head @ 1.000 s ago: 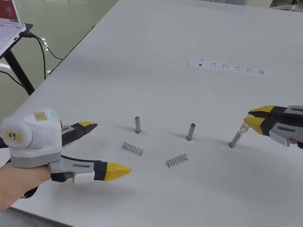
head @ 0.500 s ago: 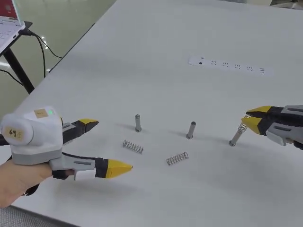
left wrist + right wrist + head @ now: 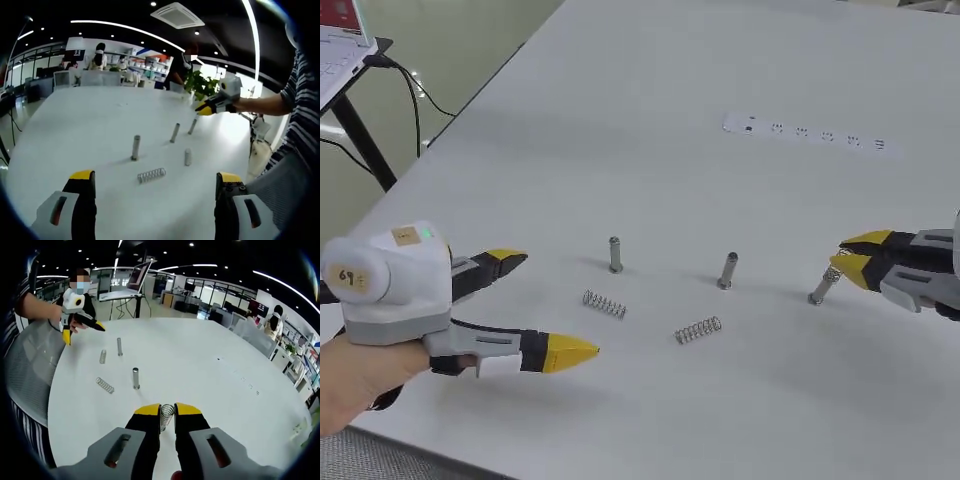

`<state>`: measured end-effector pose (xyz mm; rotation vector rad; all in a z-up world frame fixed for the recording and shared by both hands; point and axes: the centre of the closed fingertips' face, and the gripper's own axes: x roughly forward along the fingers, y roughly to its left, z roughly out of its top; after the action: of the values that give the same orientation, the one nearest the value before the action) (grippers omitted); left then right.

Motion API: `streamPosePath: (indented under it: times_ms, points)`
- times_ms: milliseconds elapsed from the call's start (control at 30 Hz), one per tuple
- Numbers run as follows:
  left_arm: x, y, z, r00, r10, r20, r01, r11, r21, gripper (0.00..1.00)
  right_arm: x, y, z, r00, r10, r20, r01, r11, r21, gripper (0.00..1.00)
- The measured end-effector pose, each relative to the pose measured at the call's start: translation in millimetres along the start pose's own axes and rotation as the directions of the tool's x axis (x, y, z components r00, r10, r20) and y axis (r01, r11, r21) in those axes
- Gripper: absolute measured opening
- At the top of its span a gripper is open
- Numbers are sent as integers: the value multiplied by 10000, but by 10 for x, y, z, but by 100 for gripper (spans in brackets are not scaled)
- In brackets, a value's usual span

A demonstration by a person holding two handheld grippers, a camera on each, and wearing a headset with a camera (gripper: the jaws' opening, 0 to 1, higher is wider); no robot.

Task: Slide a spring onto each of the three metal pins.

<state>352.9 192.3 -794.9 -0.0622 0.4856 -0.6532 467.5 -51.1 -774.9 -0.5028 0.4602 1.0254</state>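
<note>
Two metal pins (image 3: 615, 254) (image 3: 728, 270) stand upright on the white table (image 3: 650, 120). A third pin (image 3: 820, 290) leans to the right, with a spring (image 3: 831, 272) around its top. My right gripper (image 3: 855, 255) is shut on that spring (image 3: 167, 412), which shows between its yellow tips. Two loose springs (image 3: 604, 304) (image 3: 698, 330) lie in front of the upright pins. My left gripper (image 3: 540, 305) hovers open at the near left, a short way from them. From the left gripper (image 3: 155, 176) I see a spring (image 3: 151, 174) just ahead and the nearest pin (image 3: 135, 147).
A white power strip (image 3: 800, 138) lies flat at the back of the table. The table's left edge runs diagonally, with a laptop (image 3: 340, 40) on a stand and cables beyond it. People stand far behind the table (image 3: 100, 55).
My right gripper has come closer to the base of the leaning pin, with the spring further down it. The left gripper has hardly moved. The head camera shifted slightly.
</note>
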Motion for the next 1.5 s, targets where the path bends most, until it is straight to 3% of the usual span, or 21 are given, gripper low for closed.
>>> streamPosePath:
  times_ms: [600, 1133, 1500]
  points:
    - [-20, -24, 8, 10000, 14, 41, -14, 10000, -16, 97, 176, 38, -372, 9957, -20, -921, 41, 9998, 217, 7]
    - [-15, -55, 5, 10000, -71, 29, 71, 10000, 0, 97, 166, 40, -363, 9960, 0, -894, 64, 9975, 706, 9]
    - [-34, -44, 23, 9999, -65, 77, 65, 10000, 8, 97, 92, 26, -277, 9978, -240, -617, 308, 9932, 1120, 19]
